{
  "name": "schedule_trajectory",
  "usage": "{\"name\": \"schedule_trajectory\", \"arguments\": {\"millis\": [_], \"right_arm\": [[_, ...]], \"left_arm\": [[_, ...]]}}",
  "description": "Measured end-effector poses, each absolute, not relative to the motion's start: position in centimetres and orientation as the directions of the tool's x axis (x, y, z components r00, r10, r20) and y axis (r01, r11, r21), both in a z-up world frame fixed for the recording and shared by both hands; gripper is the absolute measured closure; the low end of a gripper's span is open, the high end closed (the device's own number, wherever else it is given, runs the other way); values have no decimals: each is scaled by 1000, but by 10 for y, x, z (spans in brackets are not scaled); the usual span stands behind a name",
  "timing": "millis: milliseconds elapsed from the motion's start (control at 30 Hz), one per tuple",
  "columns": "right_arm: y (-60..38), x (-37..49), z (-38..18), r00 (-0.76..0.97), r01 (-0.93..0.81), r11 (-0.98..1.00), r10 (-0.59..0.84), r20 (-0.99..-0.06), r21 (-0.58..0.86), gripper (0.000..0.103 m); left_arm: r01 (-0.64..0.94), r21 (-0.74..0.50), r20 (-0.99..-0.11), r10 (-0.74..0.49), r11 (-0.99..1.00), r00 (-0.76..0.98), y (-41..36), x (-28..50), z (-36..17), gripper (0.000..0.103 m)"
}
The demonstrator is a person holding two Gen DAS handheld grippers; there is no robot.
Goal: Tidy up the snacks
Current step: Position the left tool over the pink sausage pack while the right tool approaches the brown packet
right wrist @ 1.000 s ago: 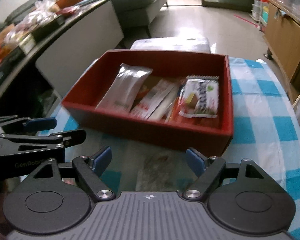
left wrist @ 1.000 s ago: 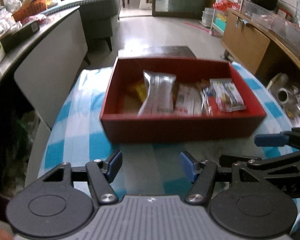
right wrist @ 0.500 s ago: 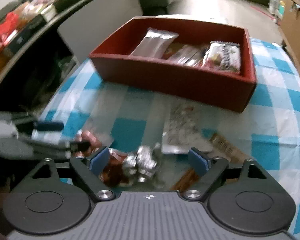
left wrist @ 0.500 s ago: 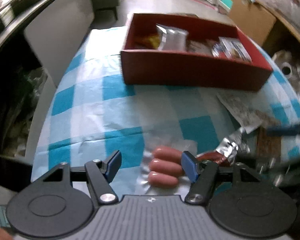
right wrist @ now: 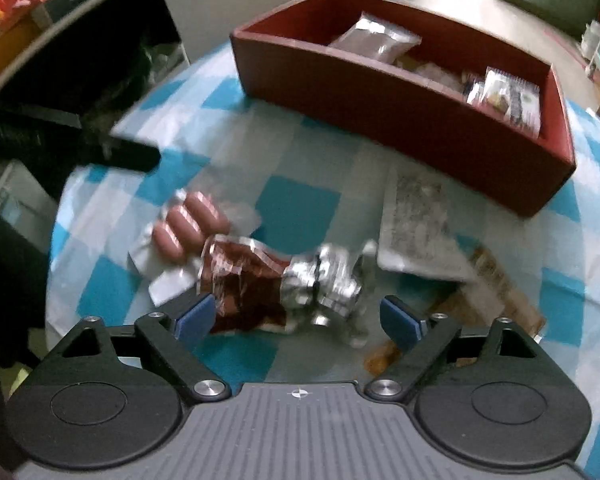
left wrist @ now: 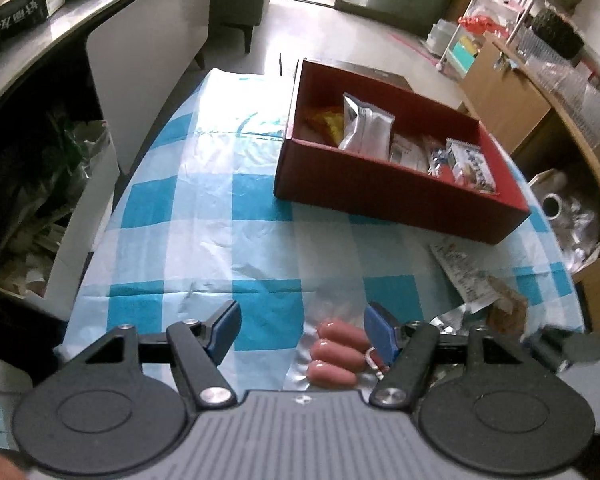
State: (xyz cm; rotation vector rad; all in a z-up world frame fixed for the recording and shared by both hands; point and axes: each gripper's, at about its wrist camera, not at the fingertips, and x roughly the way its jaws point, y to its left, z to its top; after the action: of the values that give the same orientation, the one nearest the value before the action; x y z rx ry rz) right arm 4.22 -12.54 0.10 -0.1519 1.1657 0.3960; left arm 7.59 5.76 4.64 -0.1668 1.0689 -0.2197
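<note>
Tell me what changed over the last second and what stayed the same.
Both grippers pulled back from the red box toward the near table edge. The left gripper, opening, now hovers by the sausage pack; the right gripper, open, hovers over the crumpled foil packet. Nothing was grasped or released. The box, its snacks and the loose packets stayed put.

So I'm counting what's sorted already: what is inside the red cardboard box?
Inside the red cardboard box: an upright silver foil pouch, a yellow packet behind it, flat wrappers, and a clear printed packet. Whatever lies beneath them is covered.
</note>
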Motion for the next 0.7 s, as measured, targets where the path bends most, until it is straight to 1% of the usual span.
{"name": "schedule_trajectory", "arguments": {"millis": [33, 100, 200, 267, 333, 367, 400, 433, 500, 567, 633, 700], "right_arm": [[-122, 39, -2, 311, -393, 914, 235, -921, 101, 8], [-115, 35, -6, 286, -429, 898, 239, -928, 98, 8], [-109, 37, -8, 238, -452, 878, 292, -926, 160, 7], [-109, 36, -4, 174, -444, 853, 382, -908, 274, 8], [-109, 32, 1, 85, -435, 800, 493, -866, 413, 8], [-108, 28, 5, 69, -444, 788, 505, -861, 427, 8], [-106, 25, 11, 70, -468, 787, 487, -871, 402, 8], [-103, 23, 17, 98, -504, 792, 450, -888, 346, 8], [-98, 23, 27, 201, -590, 790, 345, -917, 168, 8], [-89, 33, 27, 282, -667, 745, 243, -928, -7, 8], [-78, 49, 21, 285, -721, 690, 209, -936, -65, 8], [-70, 63, 13, 255, -759, 648, 210, -944, -61, 9]], "left_arm": [[94, -261, -844, -274, 961, 460, 60, 76, 48, 41], [89, -293, -838, -300, 952, 457, 63, 77, 49, 41], [92, -329, -824, -333, 940, 458, 66, 77, 53, 40], [95, -337, -819, -341, 937, 461, 67, 76, 55, 40], [92, -350, -814, -351, 932, 463, 69, 77, 56, 40], [89, -356, -812, -355, 930, 464, 71, 77, 56, 39], [85, -360, -810, -356, 929, 466, 72, 77, 57, 39], [80, -362, -810, -356, 929, 467, 73, 77, 57, 39], [74, -361, -811, -352, 930, 467, 73, 78, 56, 39], [74, -357, -814, -349, 931, 465, 71, 78, 55, 39], [79, -349, -817, -344, 934, 463, 69, 78, 54, 39], [77, -346, -819, -341, 935, 461, 71, 78, 53, 39]]}}
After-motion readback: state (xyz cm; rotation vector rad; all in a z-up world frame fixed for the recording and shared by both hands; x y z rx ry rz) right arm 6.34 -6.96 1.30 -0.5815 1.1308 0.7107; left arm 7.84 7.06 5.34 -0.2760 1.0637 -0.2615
